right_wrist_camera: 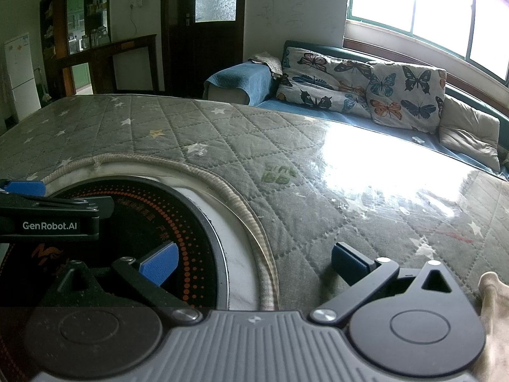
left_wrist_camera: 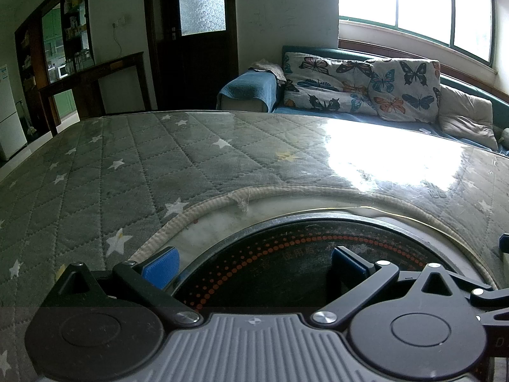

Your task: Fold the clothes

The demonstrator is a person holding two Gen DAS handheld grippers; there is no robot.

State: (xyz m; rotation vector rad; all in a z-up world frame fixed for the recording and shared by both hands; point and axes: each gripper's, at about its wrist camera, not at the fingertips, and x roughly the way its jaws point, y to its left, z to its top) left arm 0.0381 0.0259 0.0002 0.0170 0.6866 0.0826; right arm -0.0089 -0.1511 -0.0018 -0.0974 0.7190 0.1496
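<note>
Two grippers hang low over a table covered with a grey quilted cloth [left_wrist_camera: 133,165] printed with white stars, and both have their blue pads spread wide with nothing between them. The left gripper [left_wrist_camera: 254,264] sits above a round black cooktop [left_wrist_camera: 280,273] ringed with orange dots, set into a circular cut-out in the cloth that is edged with a pale braided trim [left_wrist_camera: 286,191]. The right gripper [right_wrist_camera: 254,262] straddles that trim [right_wrist_camera: 254,222]: its left pad [right_wrist_camera: 159,264] is over the cooktop [right_wrist_camera: 178,222], its right pad [right_wrist_camera: 350,262] over the cloth [right_wrist_camera: 318,191]. From the right wrist view the left gripper's black body [right_wrist_camera: 47,216] shows at the left edge, just beside the right one. At the lower right corner of that view a beige piece of fabric [right_wrist_camera: 493,312] lies by the right gripper's housing; whether it is the garment to fold cannot be told, and no other clothing lies on the table. Bright window glare washes over the far right part of the cloth. Beyond the table stands a sofa [left_wrist_camera: 413,124] with butterfly-print cushions [left_wrist_camera: 404,89], a dark door [left_wrist_camera: 197,38], and a white fridge [right_wrist_camera: 20,73] at the far left.
</note>
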